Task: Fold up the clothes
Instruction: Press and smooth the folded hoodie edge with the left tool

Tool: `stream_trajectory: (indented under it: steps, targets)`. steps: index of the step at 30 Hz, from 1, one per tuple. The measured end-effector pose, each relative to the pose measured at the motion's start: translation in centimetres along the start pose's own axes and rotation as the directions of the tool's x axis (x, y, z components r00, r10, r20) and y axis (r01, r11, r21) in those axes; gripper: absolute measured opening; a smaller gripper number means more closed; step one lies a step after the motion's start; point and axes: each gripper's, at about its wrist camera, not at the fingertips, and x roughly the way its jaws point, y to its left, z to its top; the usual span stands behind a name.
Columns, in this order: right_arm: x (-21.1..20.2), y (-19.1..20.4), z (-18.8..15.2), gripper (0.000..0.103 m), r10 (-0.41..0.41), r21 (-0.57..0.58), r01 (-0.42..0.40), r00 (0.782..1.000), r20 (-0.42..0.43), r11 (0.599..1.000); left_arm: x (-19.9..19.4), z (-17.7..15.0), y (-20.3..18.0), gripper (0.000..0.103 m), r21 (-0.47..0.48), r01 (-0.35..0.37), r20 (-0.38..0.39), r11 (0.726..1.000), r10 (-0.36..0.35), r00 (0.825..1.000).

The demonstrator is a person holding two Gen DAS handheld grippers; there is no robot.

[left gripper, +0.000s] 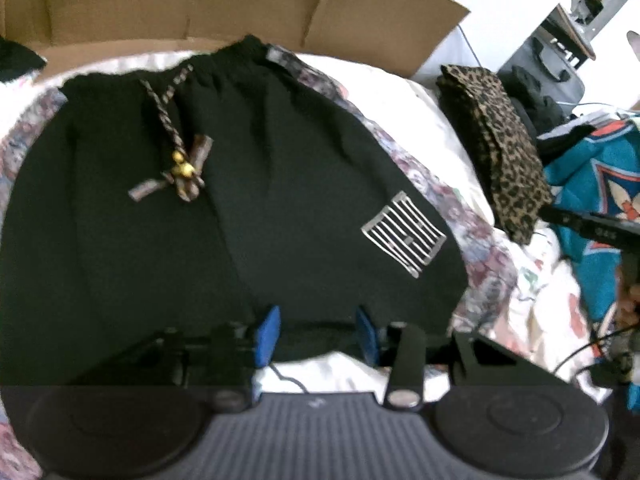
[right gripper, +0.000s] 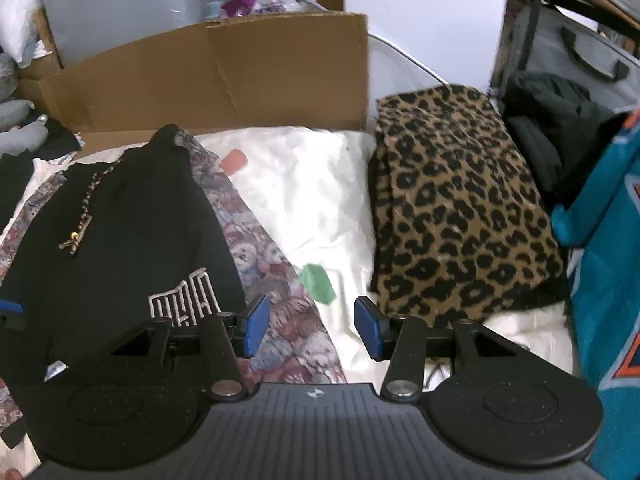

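Your left claw is hanging over the near hem of the black shorts, its blue pads standing apart, one on each side of the dark cloth's edge; the blur there is keeping you from telling whether they are pressing on the fabric, and white bedding is showing just below them. Ahead of that claw the shorts are lying spread flat, waistband at the far end, with a braided drawstring trailing down the front to a knot with yellow beads, and a white striped patch sitting near the right leg edge. Under the shorts a printed blanket with a teddy bear pattern is peeking out along both sides.

Your right claw is hovering with its pads apart and nothing between them, over the blanket's edge and the white bedsheet, just right of the shorts. A green patch on the sheet is lying just ahead of the gap, and a pink one is showing farther back. To the right a folded leopard-print garment is resting on the bed, close to the right pad. Beyond it a teal printed fabric is filling the right edge, and dark clothes are piled behind. A brown cardboard box is standing along the far side of the bed.
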Motion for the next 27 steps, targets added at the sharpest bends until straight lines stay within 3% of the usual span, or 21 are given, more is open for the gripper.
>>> stream_trajectory:
  steps: [8, 11, 16, 18, 22, 25, 27]
  targets:
    - [2.9, -1.6, -4.2, 0.052, -0.057, -0.04, 0.054, 0.995, -0.077, 0.998, 3.7, -2.8, -1.2, 0.034, 0.007, 0.04, -0.075, 0.999, -0.04, 0.996]
    - [4.2, -2.4, -5.1, 0.041, -0.044, -0.01, 0.044, 0.993, -0.11, 0.999, 5.0, -3.3, -1.4, 0.033, 0.022, 0.048, -0.077, 0.999, -0.046, 0.996]
    - [6.1, -3.2, -5.9, 0.04, -0.029, 0.037, 0.034, 0.989, -0.146, 0.999, 6.4, -3.4, -2.0, 0.034, 0.045, 0.092, -0.067, 0.995, -0.089, 0.994]
    - [6.6, -3.0, -5.9, 0.04, -0.014, 0.044, 0.021, 0.989, -0.146, 0.999, 6.8, -3.4, -2.5, 0.039, 0.076, 0.099, -0.055, 0.992, -0.094, 0.994]
    - [7.5, -1.6, -6.3, 0.04, -0.002, 0.005, 0.002, 0.987, -0.162, 1.0, 8.0, -3.5, -3.1, 0.041, 0.109, 0.103, -0.069, 0.989, -0.095, 0.993]
    - [7.7, -0.8, -6.6, 0.041, -0.006, -0.017, 0.003, 0.985, -0.17, 1.0, 8.6, -3.9, -3.4, 0.03, 0.131, 0.097, -0.071, 0.987, -0.088, 0.994]
    - [7.7, -0.5, -6.8, 0.041, -0.014, -0.028, 0.009, 0.985, -0.171, 1.0, 8.4, -4.1, -3.2, 0.009, 0.129, 0.088, -0.058, 0.988, -0.081, 0.995]
